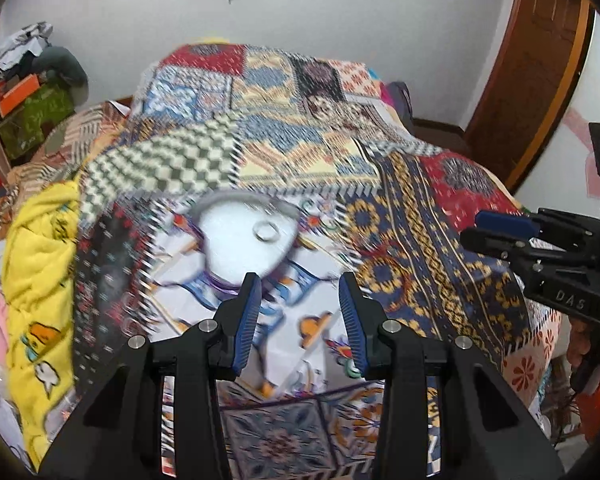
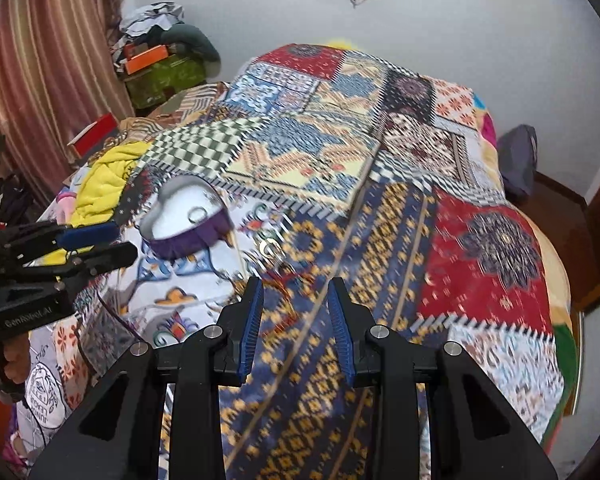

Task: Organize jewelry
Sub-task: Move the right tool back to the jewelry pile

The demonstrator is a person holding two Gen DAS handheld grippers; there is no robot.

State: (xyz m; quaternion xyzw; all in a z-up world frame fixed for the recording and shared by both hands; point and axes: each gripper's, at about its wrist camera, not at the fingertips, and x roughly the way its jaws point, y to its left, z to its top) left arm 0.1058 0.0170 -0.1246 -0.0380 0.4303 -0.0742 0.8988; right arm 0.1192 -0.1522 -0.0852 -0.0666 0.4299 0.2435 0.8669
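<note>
The left tool (image 1: 299, 300) is held above the bed (image 1: 284, 128) with its jaws parted and nothing between its blue pads (image 1: 247, 320). The right tool (image 2: 295, 304) is held over the same bed, jaws likewise parted and empty, to the right of the left tool and apart from it.

Raised letters reading "DAS" stand on the black body of the right gripper (image 1: 504, 236), seen at the right edge of the left wrist view. In the right wrist view, pale lettering "GenRobot.AI" runs along the black body of the left gripper (image 2: 96, 244) at the left edge. Near the lower left there, a round white patch (image 2: 46, 396) on fabric carries upside-down print, seemingly "JUNIOR LEAGUE".
</note>
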